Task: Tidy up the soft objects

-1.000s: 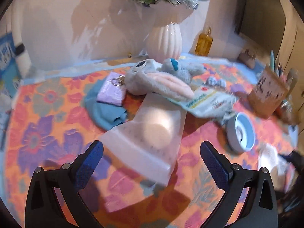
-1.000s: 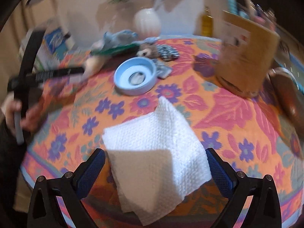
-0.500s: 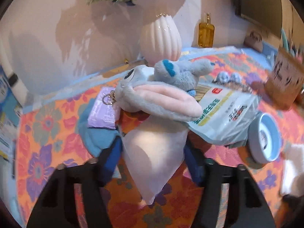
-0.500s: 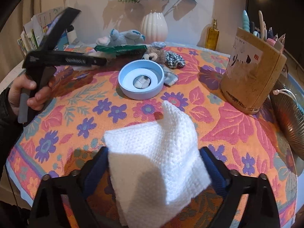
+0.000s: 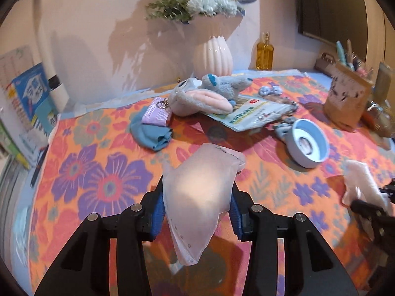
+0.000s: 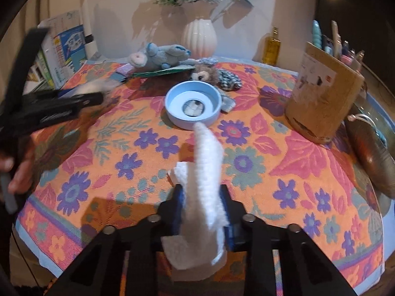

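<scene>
My left gripper [image 5: 197, 212] is shut on a frosted plastic pouch [image 5: 201, 192] and holds it above the flowered tablecloth [image 5: 98, 172]. My right gripper [image 6: 203, 209] is shut on a white knitted cloth [image 6: 206, 172], lifted off the table; the cloth also shows at the right in the left wrist view [image 5: 363, 185]. Grey and blue plush toys [image 5: 209, 93] lie at the back by the white vase [image 5: 212, 54], with a blue sock [image 5: 150, 133] and a purple pouch [image 5: 158, 113] beside them. A small brown plush [image 6: 205, 74] lies behind the blue bowl [image 6: 193, 107].
A printed snack bag [image 5: 256, 116] lies under the plush toys. A wooden holder with pens [image 6: 323, 93] stands at the right, an amber bottle [image 6: 271, 46] at the back. Books [image 6: 61, 54] stand at the left. The table's front edge [image 6: 37, 254] is near.
Both grippers closed: the left on the pouch, the right on the white cloth. Both objects have been lifted off the table and bunched between the fingers.
</scene>
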Available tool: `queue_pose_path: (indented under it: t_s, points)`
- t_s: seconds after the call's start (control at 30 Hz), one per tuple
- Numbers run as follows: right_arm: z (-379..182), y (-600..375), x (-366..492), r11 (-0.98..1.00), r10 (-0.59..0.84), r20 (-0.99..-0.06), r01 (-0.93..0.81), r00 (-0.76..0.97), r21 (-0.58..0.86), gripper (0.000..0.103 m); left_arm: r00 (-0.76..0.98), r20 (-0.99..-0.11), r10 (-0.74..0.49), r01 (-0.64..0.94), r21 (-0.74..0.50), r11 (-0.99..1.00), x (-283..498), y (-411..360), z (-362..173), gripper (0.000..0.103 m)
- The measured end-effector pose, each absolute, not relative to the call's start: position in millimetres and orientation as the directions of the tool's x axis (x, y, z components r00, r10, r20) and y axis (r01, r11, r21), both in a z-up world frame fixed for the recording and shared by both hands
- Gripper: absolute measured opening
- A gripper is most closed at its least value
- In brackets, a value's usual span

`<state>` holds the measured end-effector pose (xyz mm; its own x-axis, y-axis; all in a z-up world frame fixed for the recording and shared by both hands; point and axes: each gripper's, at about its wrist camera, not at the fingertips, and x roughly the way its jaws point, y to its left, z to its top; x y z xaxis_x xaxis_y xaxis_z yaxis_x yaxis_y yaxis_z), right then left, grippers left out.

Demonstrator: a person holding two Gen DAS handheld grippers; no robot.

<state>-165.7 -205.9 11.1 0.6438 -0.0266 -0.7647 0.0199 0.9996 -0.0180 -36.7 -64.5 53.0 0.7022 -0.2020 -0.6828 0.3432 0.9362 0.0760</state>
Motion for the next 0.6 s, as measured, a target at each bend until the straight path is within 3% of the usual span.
queue_pose_path:
  t_s: [0.13,0.4,0.47,0.53,0.6]
  points:
    - [14.6,-225.6,-176.8,0.994,-0.026,-0.773,0.096,0.634,0.045,0.022,0.700,-0.673,-0.240,0.357,0.039,0.933,-54.9,-68.6,55.4,0.041]
    - [13.9,-270.2,-195.8,0.947,0.128,-0.733,0.137,0.668,0.289,0.023,0.686,-0.678,-0.265,0.371,0.012,0.929,-66.3,-80.0,46.4,0.041]
    - [12.3,-276.6,-200.7,0.932,0.171,-0.715,0.125,0.678,0.340,0.028,0.676,-0.681,-0.282,0.362,-0.026,0.932,-63.4,-73.9,46.0,0.041]
    - [11.5,-281.8,-204.4,0.910,0.234,-0.687,0.094,0.688,0.404,0.043,0.669,-0.684,-0.290,0.351,-0.053,0.935,-61.5,-69.6,44.9,0.041]
    - [11.7,-284.3,-207.6,0.904,0.259,-0.673,0.071,0.693,0.421,0.049,0.670,-0.682,-0.293,0.348,-0.060,0.936,-62.2,-68.4,44.6,0.041]
